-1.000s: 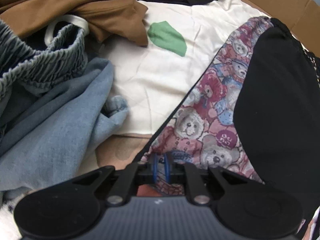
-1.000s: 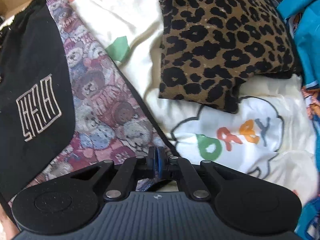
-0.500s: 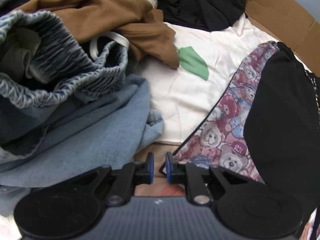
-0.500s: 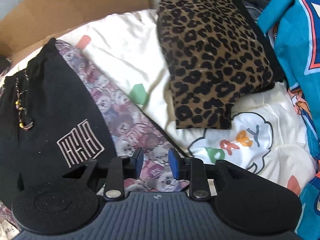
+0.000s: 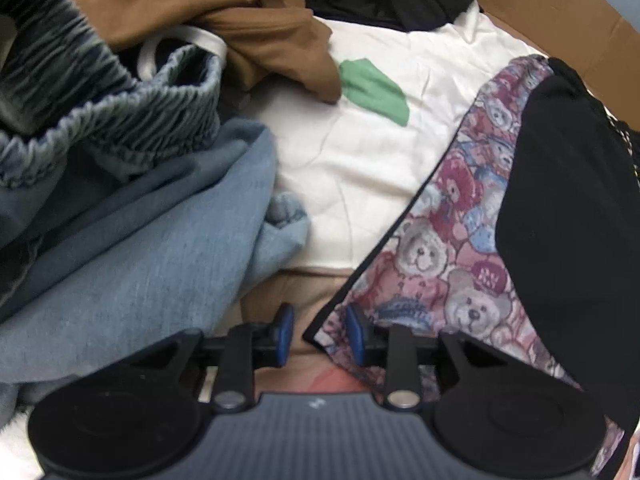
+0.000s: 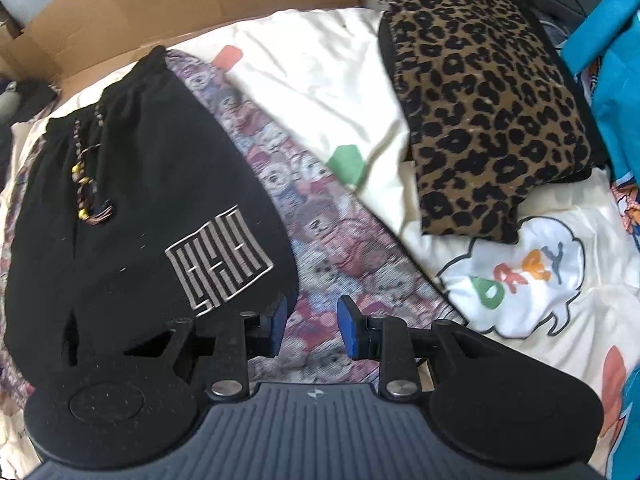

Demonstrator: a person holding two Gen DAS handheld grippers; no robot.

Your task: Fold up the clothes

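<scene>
Black tool (image 6: 310,330), blue pads (image 6: 347,330)

Soft daylight, fisheye-bent, slightly blurred

Left gripper (image 5: 320,334) pointing steeply down, jaws just opening, right gripper (image 6: 311,331) likewise, jaws parted, nothing gripped

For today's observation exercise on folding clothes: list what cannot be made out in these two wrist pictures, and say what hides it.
- Left wrist: most of the teddy-bear fabric is hidden under the black garment.
- Left wrist: the denim pile is blurred and cut off by the left edge.
- Right wrist: the turquoise garment is cut off by the right edge.
- Right wrist: the printed word on the cream sheet is creased, so it is unreadable.
</scene>
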